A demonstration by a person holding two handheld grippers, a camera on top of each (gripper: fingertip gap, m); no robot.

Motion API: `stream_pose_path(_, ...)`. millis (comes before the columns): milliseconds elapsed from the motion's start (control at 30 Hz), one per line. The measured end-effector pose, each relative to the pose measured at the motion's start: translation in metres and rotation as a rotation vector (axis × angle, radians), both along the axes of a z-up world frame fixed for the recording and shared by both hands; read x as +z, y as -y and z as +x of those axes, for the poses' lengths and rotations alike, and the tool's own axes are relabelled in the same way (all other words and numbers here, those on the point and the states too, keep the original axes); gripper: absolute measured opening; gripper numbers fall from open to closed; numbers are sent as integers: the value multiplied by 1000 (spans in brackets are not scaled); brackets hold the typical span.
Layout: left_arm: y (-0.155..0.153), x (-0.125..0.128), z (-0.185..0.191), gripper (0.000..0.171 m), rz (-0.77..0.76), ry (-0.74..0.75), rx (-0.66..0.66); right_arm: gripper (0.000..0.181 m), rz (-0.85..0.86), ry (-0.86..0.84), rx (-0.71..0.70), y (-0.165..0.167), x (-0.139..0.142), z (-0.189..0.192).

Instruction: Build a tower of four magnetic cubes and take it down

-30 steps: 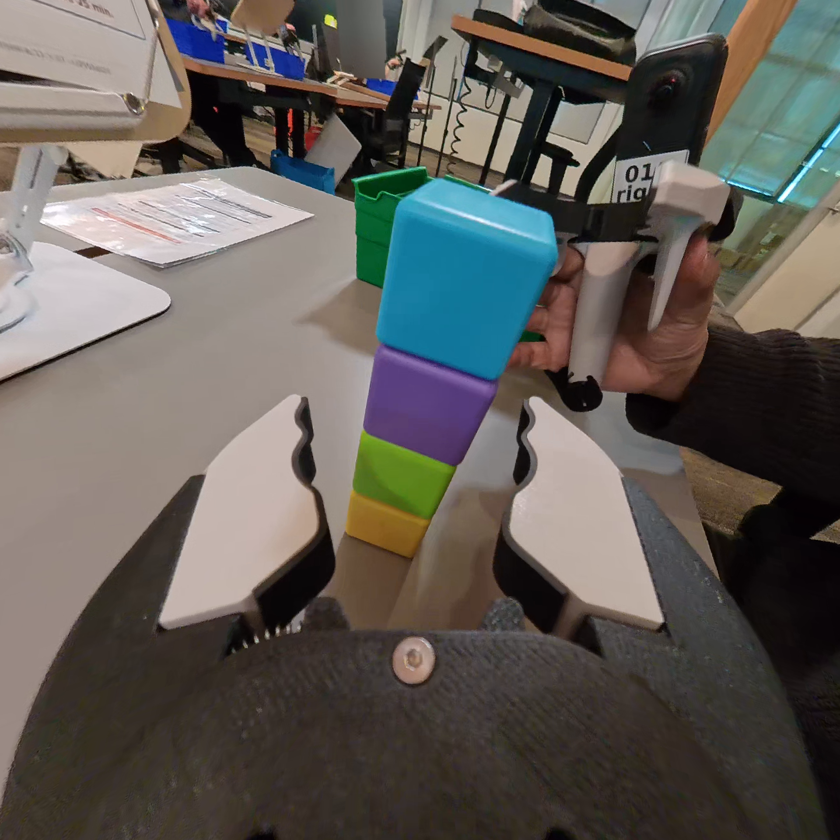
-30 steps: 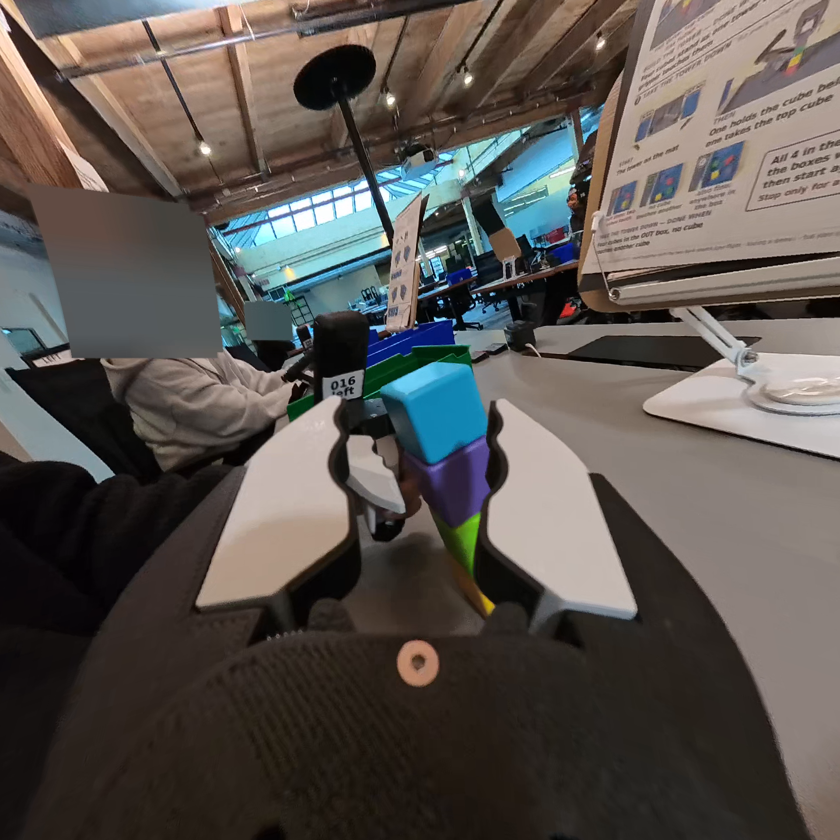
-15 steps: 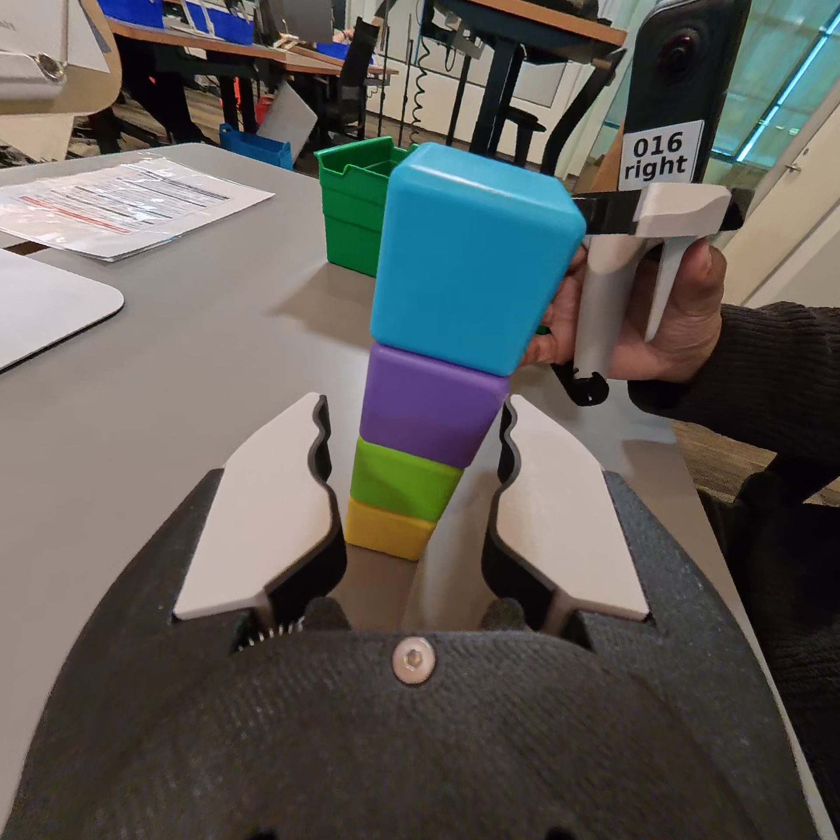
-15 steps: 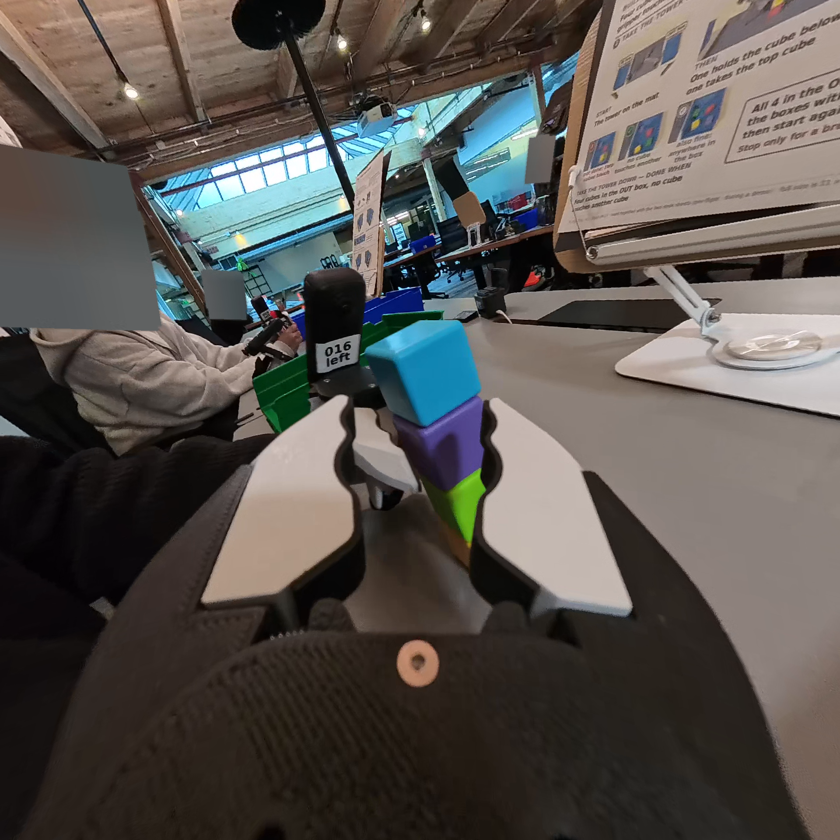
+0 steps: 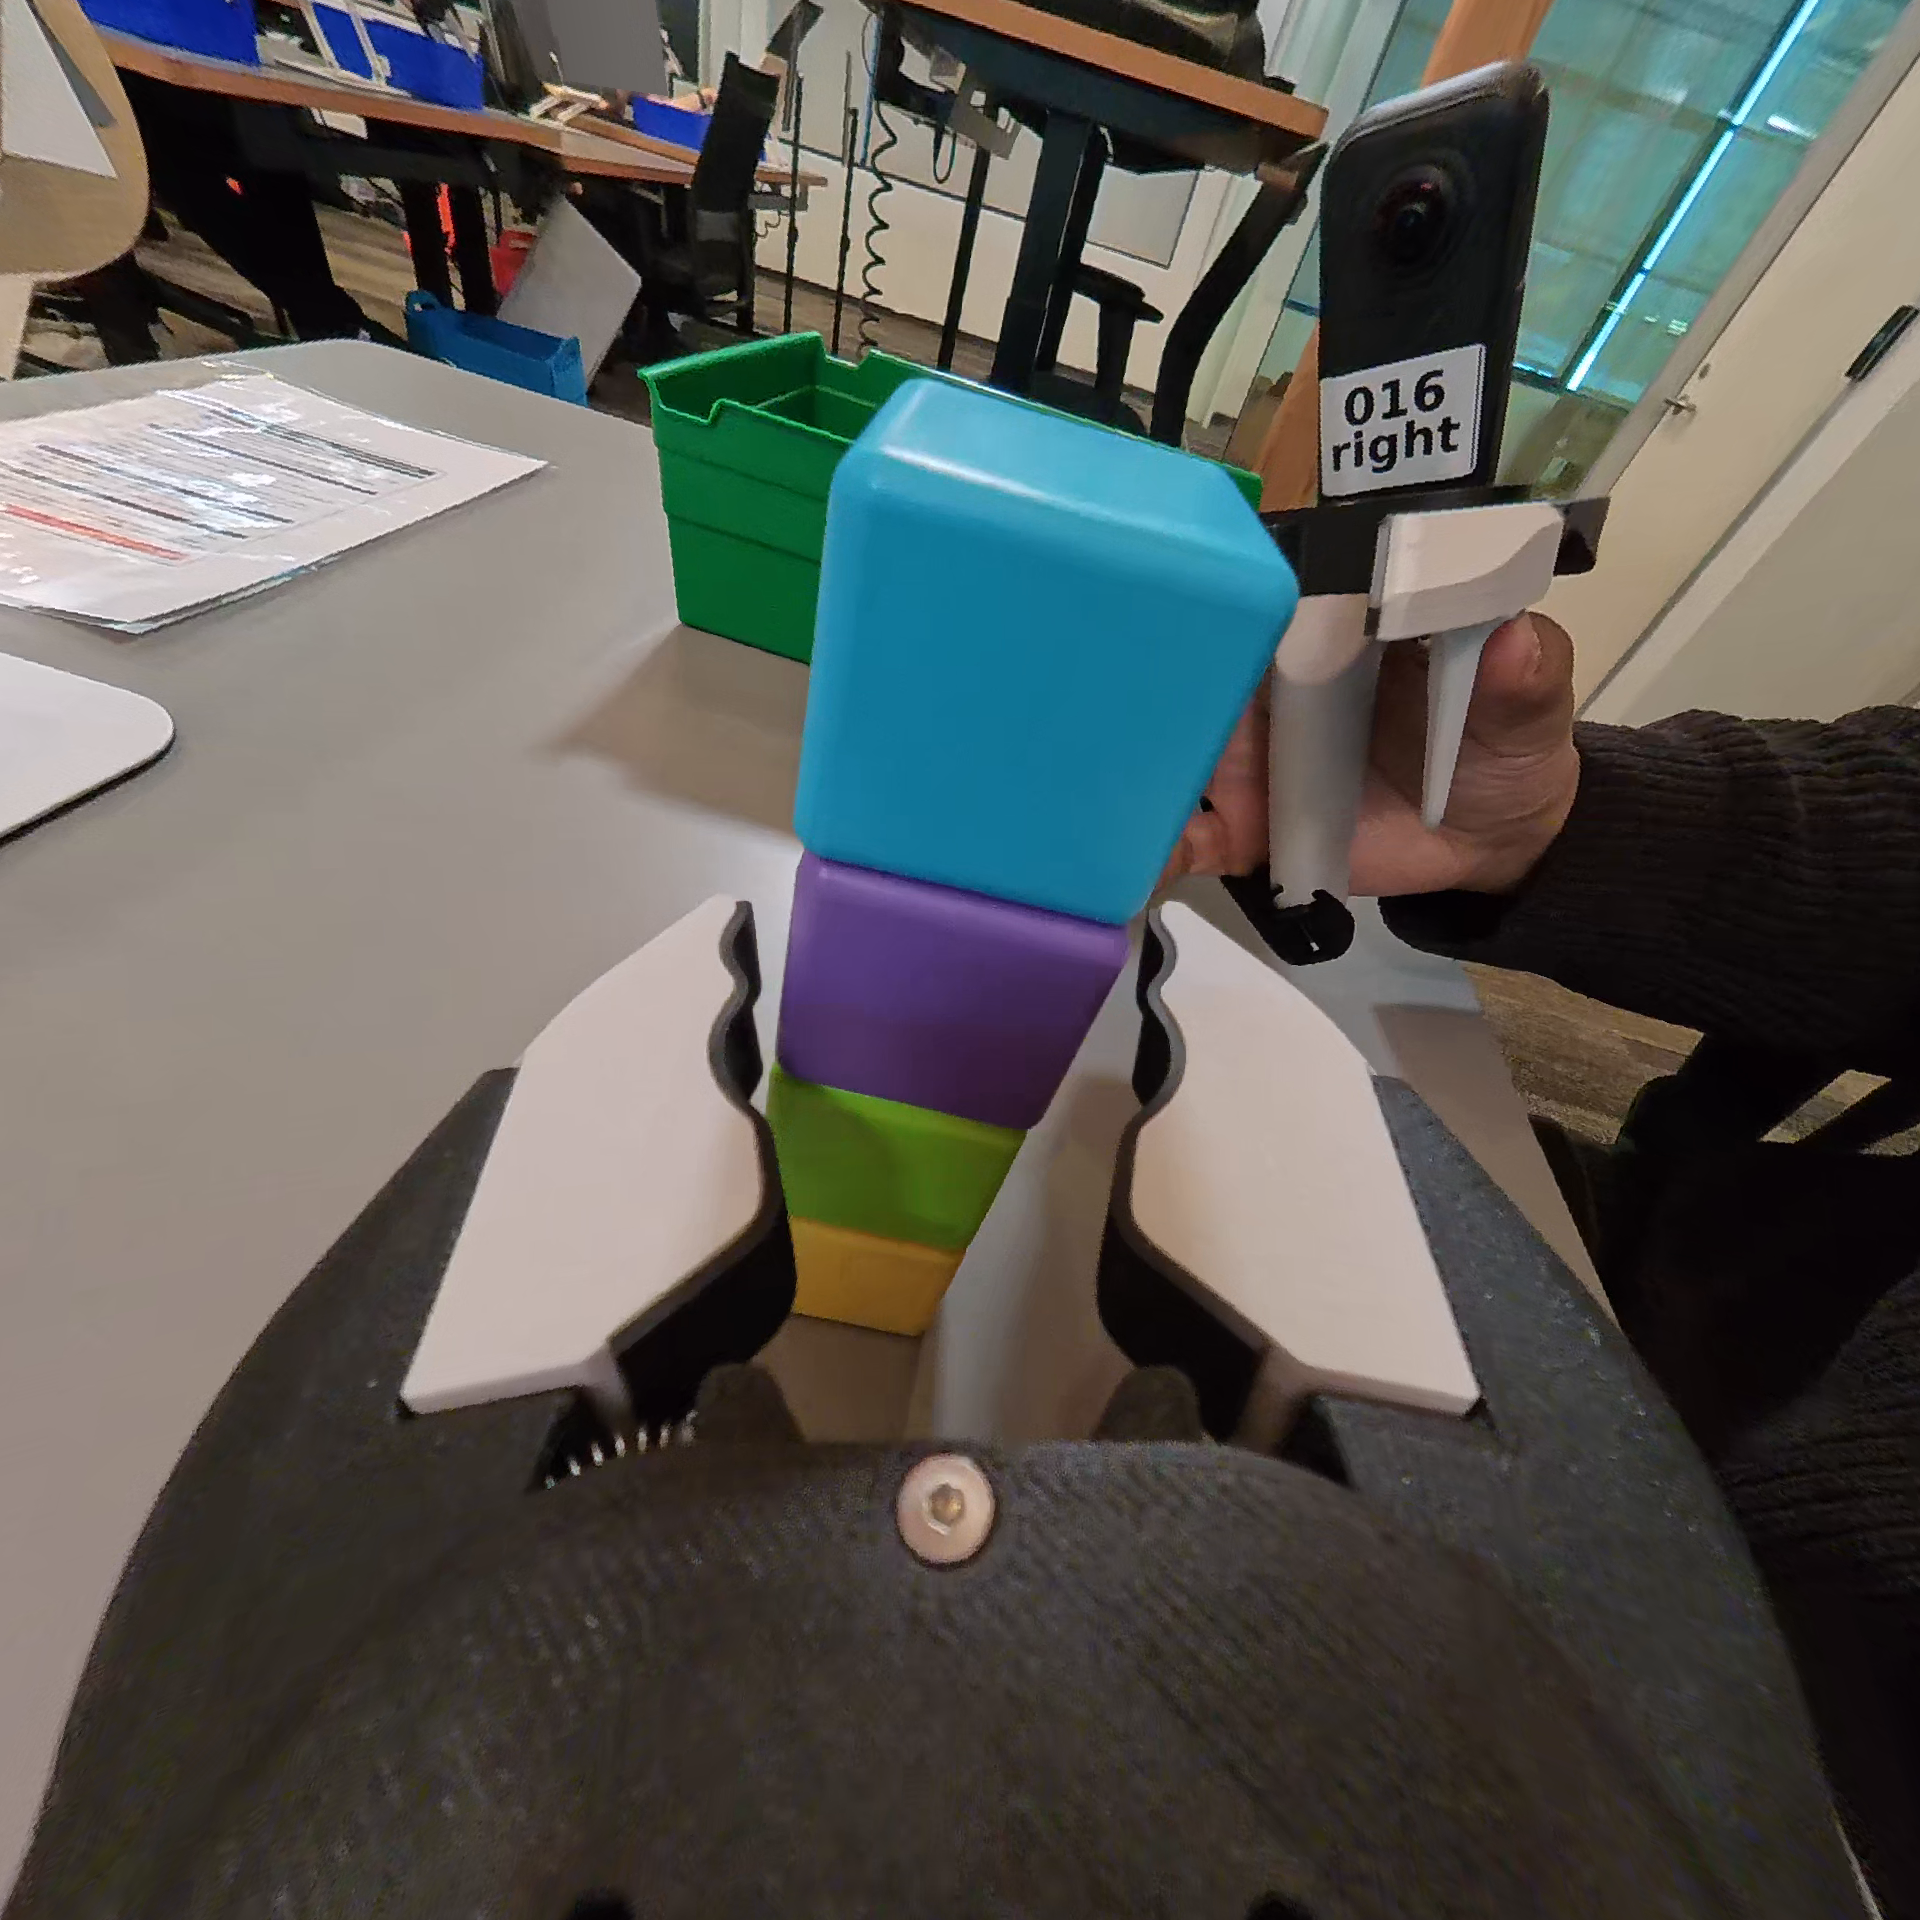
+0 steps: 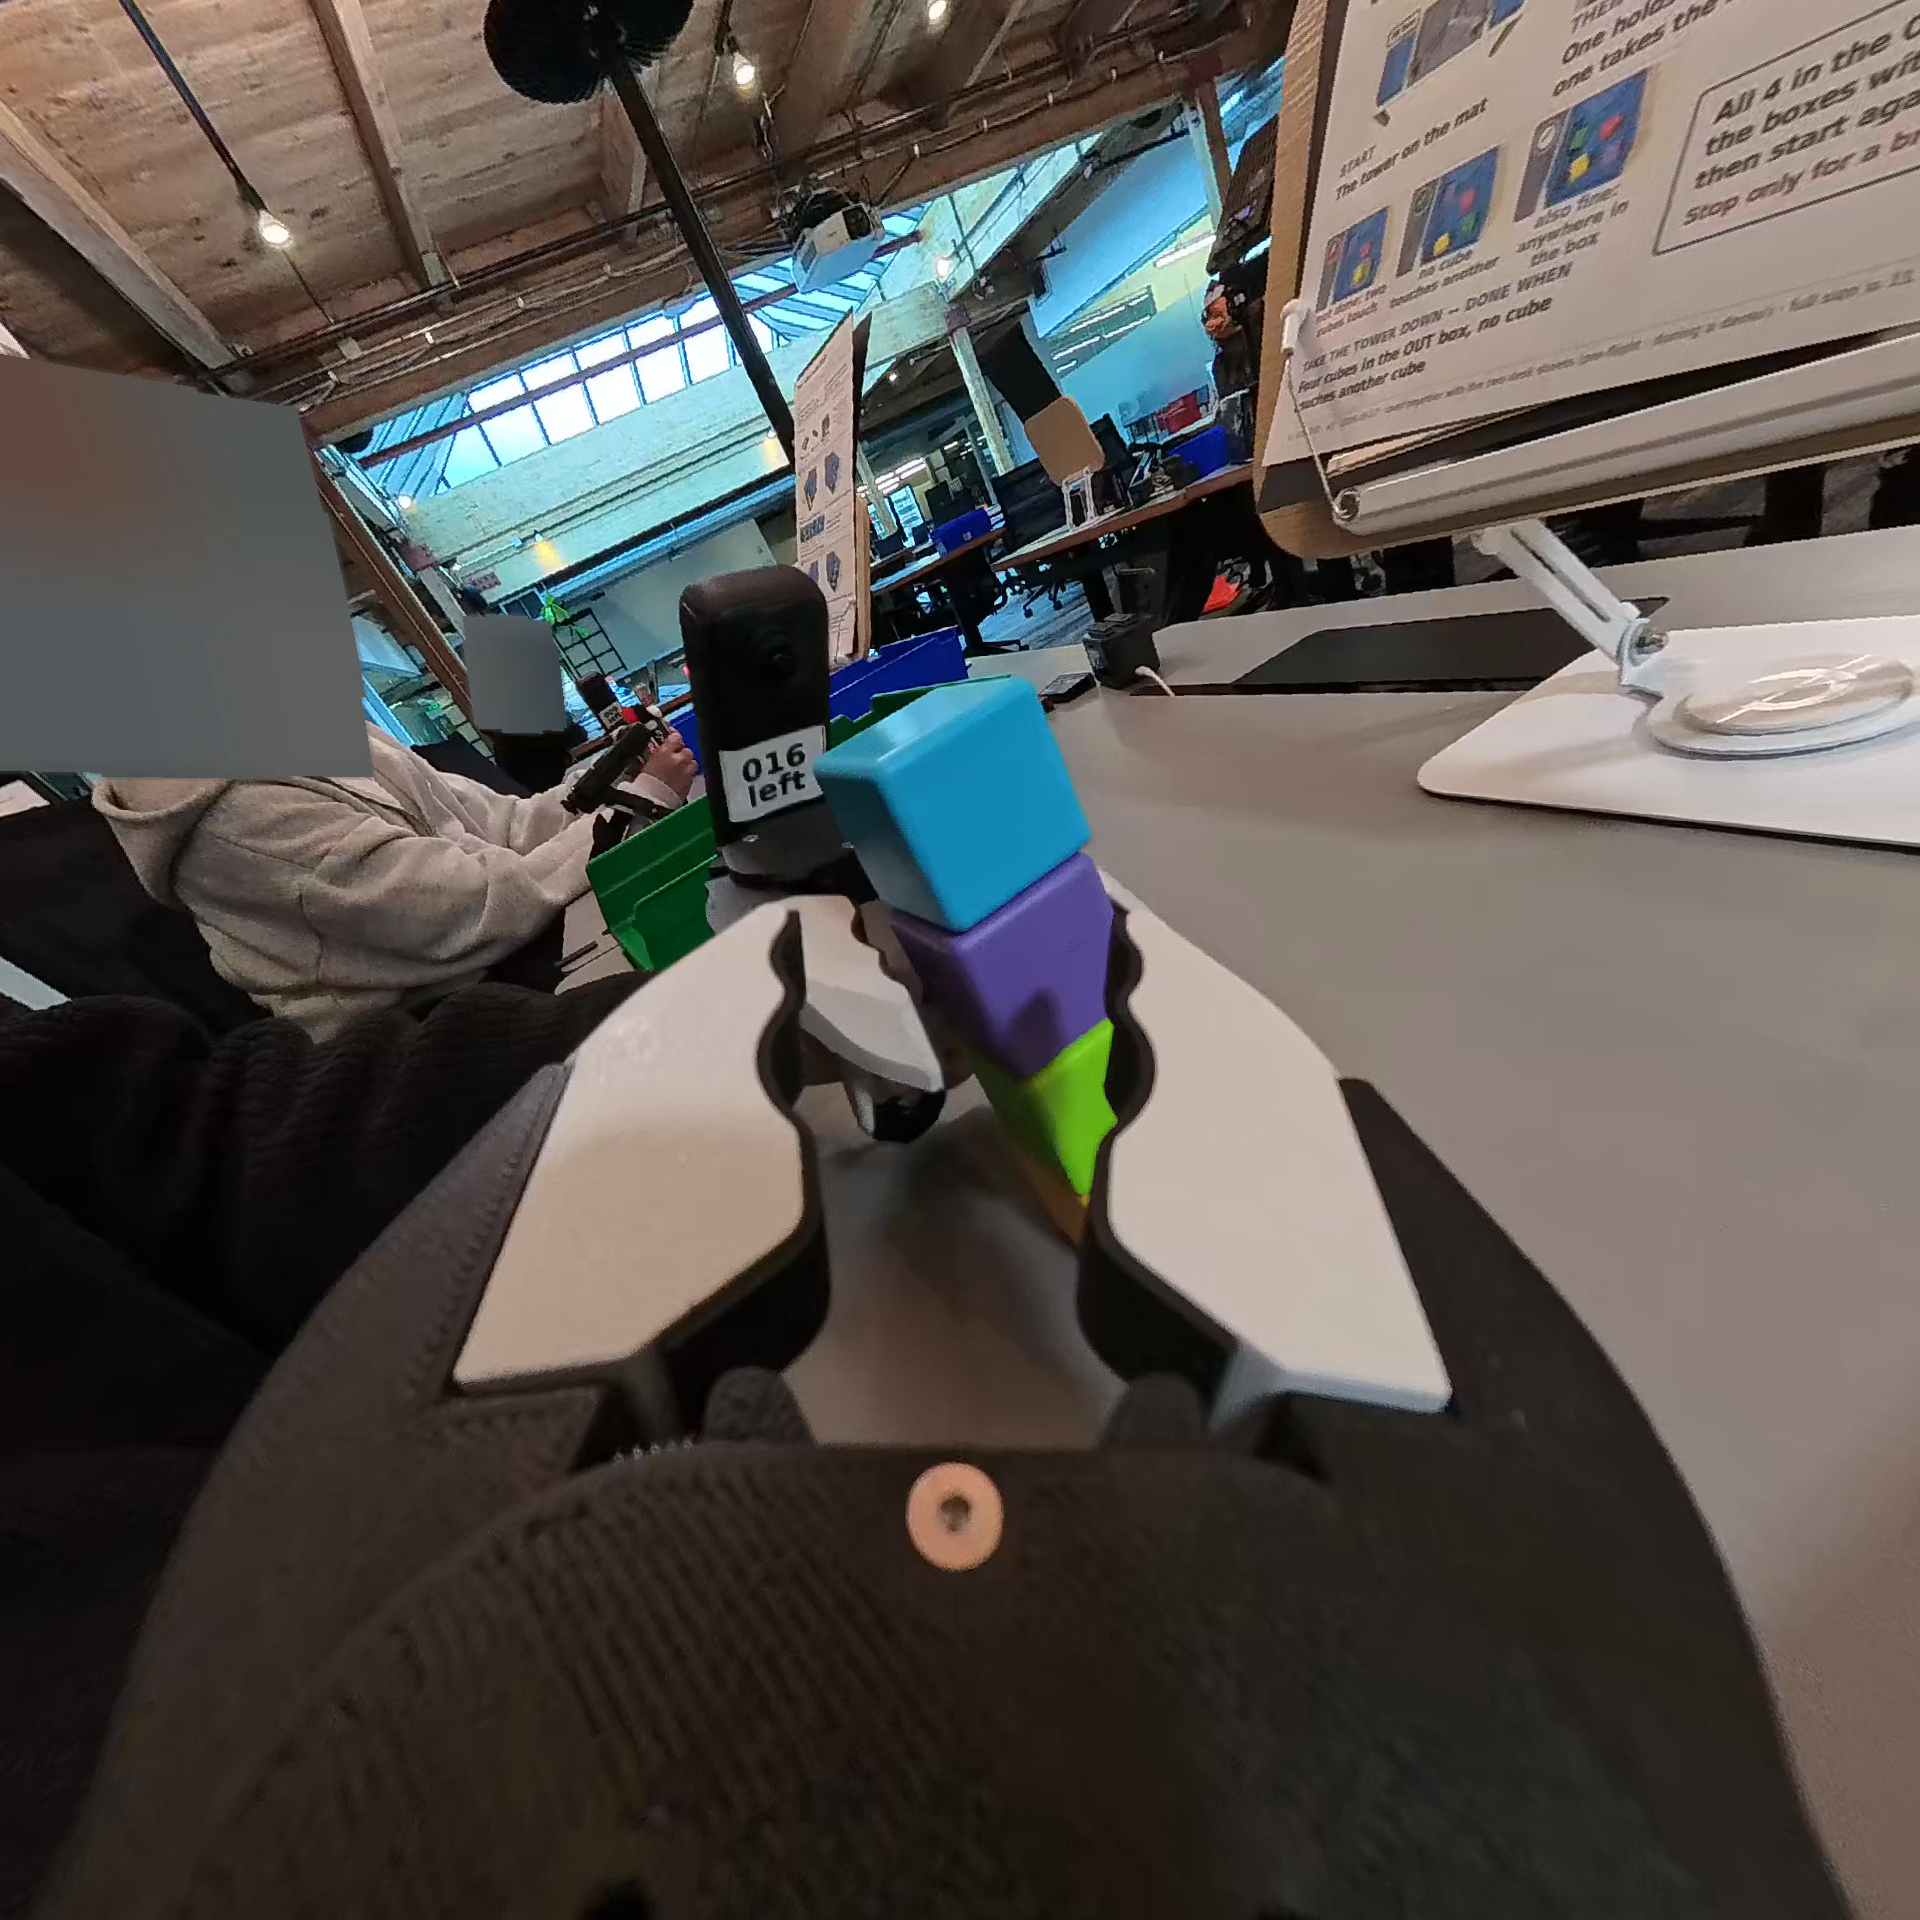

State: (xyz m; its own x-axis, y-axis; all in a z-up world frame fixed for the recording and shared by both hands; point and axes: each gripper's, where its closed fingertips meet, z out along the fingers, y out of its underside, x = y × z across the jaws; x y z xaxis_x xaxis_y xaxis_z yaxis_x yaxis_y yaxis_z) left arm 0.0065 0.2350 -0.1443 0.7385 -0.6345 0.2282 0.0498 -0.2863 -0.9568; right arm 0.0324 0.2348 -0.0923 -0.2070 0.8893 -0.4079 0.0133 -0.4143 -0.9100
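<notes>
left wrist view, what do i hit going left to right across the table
white stand base → printed sheet → green bin → blue cube topping the tower → right gripper in a hand

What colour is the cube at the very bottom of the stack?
Yellow: the bottom cube shows best in the left wrist view.

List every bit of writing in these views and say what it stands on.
I won't copy out any wording; here is where it stands.
White sticker: legible, on the black camera in the left wrist view.
Second white sticker: legible, on the other black camera.
Instruction board on the white stand: partly legible.
Printed sheet on the grey table: too small.
Far board: too small.
Stacked cubes: none.
</notes>
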Motion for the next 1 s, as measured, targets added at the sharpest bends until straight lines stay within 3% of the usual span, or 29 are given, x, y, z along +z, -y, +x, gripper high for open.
stream_pose_path(633, 4, 3, -5, 62, 6, -7, -7, 50, 32, 16, 13, 6, -4, -3)
stream_pose_path(1000, 7, 5, -2, 54, -8, 16, -50, 67, 98, 57, -11, 9, -11, -8)
